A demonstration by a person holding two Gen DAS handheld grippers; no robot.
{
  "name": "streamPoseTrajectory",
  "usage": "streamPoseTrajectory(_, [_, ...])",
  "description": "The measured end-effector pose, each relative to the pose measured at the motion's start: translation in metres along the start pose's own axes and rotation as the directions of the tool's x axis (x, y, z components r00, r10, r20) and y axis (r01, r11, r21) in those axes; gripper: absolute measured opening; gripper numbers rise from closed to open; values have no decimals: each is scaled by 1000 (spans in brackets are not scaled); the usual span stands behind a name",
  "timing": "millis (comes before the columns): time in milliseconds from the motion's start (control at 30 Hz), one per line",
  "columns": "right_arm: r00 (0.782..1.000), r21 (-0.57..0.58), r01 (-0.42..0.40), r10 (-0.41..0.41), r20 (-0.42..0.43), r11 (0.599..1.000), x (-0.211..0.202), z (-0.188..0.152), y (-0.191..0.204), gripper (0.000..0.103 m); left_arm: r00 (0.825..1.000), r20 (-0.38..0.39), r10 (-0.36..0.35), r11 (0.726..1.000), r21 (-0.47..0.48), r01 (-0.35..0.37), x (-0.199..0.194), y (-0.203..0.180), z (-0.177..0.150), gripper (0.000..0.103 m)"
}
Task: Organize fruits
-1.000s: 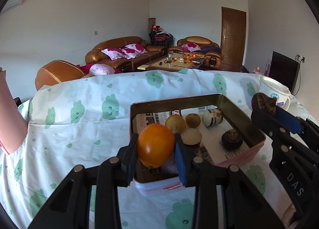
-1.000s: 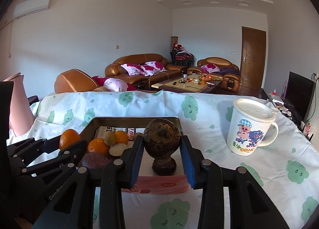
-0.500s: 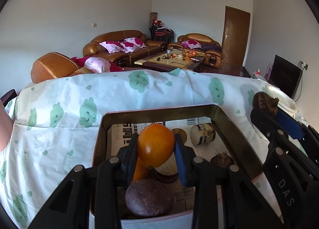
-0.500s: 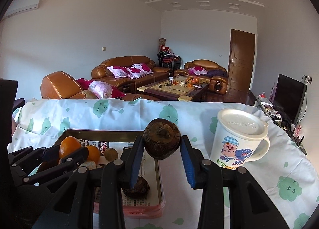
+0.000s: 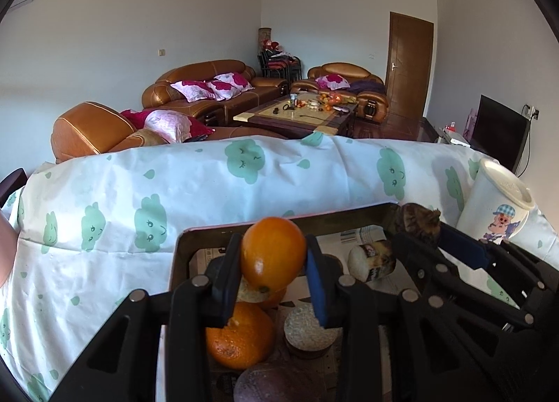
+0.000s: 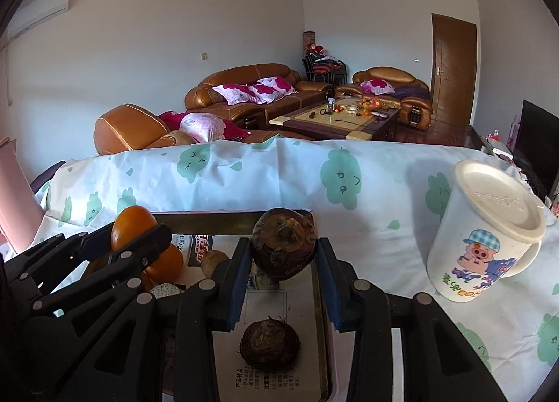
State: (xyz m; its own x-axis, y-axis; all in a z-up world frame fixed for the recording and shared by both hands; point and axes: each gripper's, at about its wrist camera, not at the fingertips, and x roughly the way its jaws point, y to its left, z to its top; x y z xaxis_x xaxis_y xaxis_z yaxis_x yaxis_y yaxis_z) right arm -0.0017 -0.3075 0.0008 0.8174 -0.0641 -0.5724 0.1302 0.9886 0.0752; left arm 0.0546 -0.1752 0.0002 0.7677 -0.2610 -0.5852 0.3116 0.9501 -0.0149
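My left gripper (image 5: 274,258) is shut on an orange (image 5: 272,253) and holds it above the left half of a paper-lined metal tray (image 5: 279,222). Under it lie another orange (image 5: 241,339), a pale cut piece (image 5: 311,328) and a dark round fruit (image 5: 276,384). My right gripper (image 6: 283,251) is shut on a brown taro-like root (image 6: 283,248) above the tray's right part (image 6: 216,218), where a second brown root (image 6: 269,343) lies. Each gripper shows at the edge of the other's view.
A lidded white cartoon mug (image 6: 485,237) stands on the cloud-print tablecloth (image 6: 244,174) right of the tray. A white-and-brown chunk (image 5: 370,260) lies in the tray. A pink object (image 6: 14,192) is at far left. Sofas and a coffee table stand beyond.
Both grippers have moved forward over the tray with their fruit still held. The tray now fills the lower part of both views.
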Motion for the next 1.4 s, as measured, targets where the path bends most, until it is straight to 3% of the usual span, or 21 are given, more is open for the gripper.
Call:
streamPoseTrajectory(267, [980,65,-181,185,-68,981,10,-7,-7,40,1000,-6,20,1000,-8,-20,5,8,-1,36])
streamPoseTrajectory(400, [974,92,-218,223,-45,972,3,-8,-8,42,1000,-1,10,1000,-20,-10,0,8,0,36])
streamPoseTrajectory(567, [981,119,-186,179,69,975,-22,-4,-17,46,999,49,4,1000,26,-6,-12,-4,1,36])
streamPoseTrajectory(733, [986,162,-85,59,157,983,-38,-1,-29,53,1000,-20,-8,1000,22,9,3,-8,-3,36])
streamPoseTrajectory(833, [988,183,-84,58,143,979,-34,-1,-33,53,998,-57,0,1000,12,1,9,-6,-5,47])
streamPoseTrajectory(900, [990,191,-80,55,131,978,-31,-2,-33,53,999,-45,21,1000,6,-21,6,-6,-6,80])
streamPoseTrajectory(1000, [990,187,-75,51,129,980,-29,-3,-32,53,998,21,54,998,30,-55,-5,-10,-7,103])
streamPoseTrajectory(1133, [988,168,-50,24,150,985,-33,-4,-29,54,996,30,80,993,80,-82,-7,-18,-8,103])
streamPoseTrajectory(1400, [968,134,14,-47,247,991,-50,-6,-23,69,995,48,92,995,43,-94,-17,-9,-11,103])
